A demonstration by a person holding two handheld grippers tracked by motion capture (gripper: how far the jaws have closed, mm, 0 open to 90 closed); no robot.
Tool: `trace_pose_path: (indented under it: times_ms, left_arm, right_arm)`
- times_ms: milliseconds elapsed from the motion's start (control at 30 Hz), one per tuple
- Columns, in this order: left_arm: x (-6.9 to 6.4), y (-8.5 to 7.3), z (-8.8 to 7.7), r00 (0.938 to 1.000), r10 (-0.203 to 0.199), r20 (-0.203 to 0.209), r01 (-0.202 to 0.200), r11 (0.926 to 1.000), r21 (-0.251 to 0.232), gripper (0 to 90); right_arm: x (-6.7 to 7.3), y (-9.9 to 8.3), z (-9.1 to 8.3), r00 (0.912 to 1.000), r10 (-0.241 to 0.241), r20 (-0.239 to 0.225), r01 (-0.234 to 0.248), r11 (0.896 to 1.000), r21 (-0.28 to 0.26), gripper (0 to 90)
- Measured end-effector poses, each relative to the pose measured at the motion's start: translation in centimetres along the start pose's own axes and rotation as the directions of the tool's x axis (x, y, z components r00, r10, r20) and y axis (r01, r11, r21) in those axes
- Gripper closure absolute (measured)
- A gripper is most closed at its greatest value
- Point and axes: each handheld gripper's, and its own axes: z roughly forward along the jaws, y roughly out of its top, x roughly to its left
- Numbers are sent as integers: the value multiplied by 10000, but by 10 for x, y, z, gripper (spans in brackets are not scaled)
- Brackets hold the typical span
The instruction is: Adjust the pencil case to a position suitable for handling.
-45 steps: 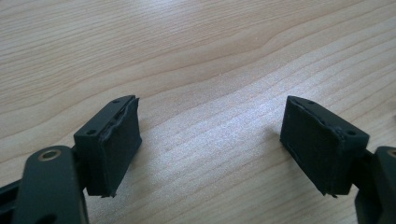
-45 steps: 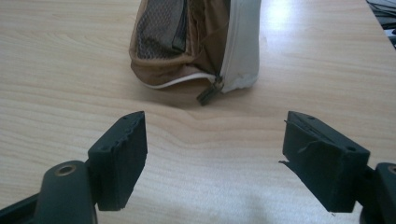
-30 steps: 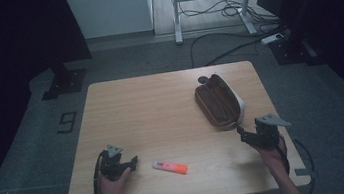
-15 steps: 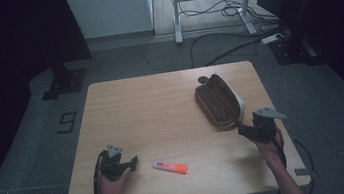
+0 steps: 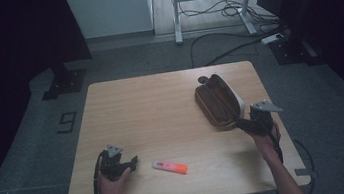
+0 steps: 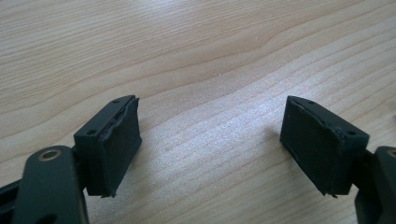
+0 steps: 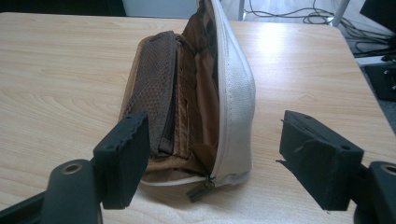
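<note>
The open pencil case (image 5: pixel 218 102) lies near the right edge of the tabletop (image 5: pixel 161 108), toward the far right corner, its lid flap standing up along the right side. In the right gripper view its near end shows a brown mesh pocket, a tan lining and a pale zipped rim with the zip pull lying at the front. The right gripper (image 7: pixel 212 158) hovers just short of that near end, released, its jaws spread wider than the case and touching nothing; they have just been closing a little, with only the case's end showing between them. In the high view this right gripper (image 5: pixel 244 124) sits at the case's near corner.

An orange-and-pink highlighter (image 5: pixel 169 167) lies near the front edge, about midway along it. The left gripper (image 5: pixel 130 161) rests near the front left corner, released and empty, bare wood between its jaws.

This looks like the approach step: the right hand is lining up on the case, probably to steady or hold it open. The next move calls for advancing until a wall or the flap sits between the pads, then clenching; the highlighter seems meant for the left gripper to pick up.
</note>
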Motion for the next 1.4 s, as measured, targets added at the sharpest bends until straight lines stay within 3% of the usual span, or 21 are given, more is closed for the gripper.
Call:
trace_pose_path:
  times_ms: [367, 700, 933, 1200, 1400]
  left_arm:
    - [0, 0, 0, 10000, 10, 1, -10, 10000, 8, 198]
    - [0, 0, 0, 10000, 9, -1, -9, 10000, 6, 198]
    - [0, 0, 0, 10000, 0, -7, 0, 10000, -9, 198]
    - [0, 0, 0, 10000, 2, -5, -2, 10000, -3, 198]
    - [0, 0, 0, 10000, 10, -4, -10, 10000, 3, 198]
  right_arm:
    - [-6, 8, 16, 9996, 52, 285, -56, 9999, 113, 264]
    - [-12, 5, 38, 9995, 250, 215, -255, 9994, 231, 322]
    - [-14, 4, 46, 10000, -20, -64, 20, 10000, 2, 441]
    - [-13, 10, 57, 9989, -372, -291, 379, 9990, 253, 561]
    - [-15, 9, 61, 9986, -477, -230, 486, 9982, 363, 729]
